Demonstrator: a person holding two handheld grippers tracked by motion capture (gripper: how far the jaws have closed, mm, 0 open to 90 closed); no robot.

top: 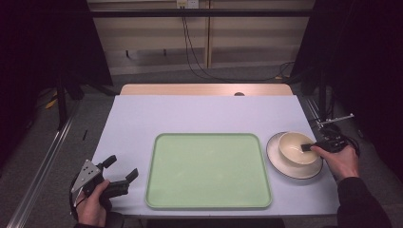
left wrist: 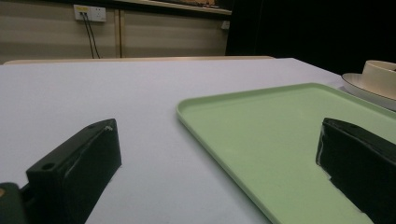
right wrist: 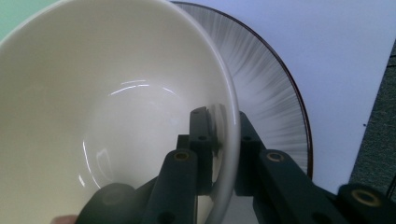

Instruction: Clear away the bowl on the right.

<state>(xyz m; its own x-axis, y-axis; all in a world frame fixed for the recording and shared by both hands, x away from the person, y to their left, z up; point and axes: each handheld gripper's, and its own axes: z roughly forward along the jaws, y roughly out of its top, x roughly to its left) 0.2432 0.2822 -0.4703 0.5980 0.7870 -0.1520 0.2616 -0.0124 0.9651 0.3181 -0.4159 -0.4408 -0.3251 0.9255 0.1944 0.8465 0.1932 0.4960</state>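
Observation:
A cream bowl (top: 294, 146) stands on a white plate (top: 280, 162) with a dark rim, right of the green tray (top: 207, 170). My right gripper (top: 309, 147) is shut on the bowl's right rim. In the right gripper view the bowl (right wrist: 107, 112) takes up the left, one jaw inside its wall and one outside, and the streaked plate (right wrist: 275, 98) lies behind. My left gripper (top: 122, 168) rests open at the table's front left corner with nothing between its fingers. In the left gripper view the tray (left wrist: 280, 135) runs between the wide-apart jaws.
The table (top: 204, 114) is covered with a pale lilac sheet. Its far edge shows bare wood. Cables hang from a wall socket (top: 186, 4) behind. The table's right edge lies close to the plate, with dark floor (right wrist: 378, 116) beyond it.

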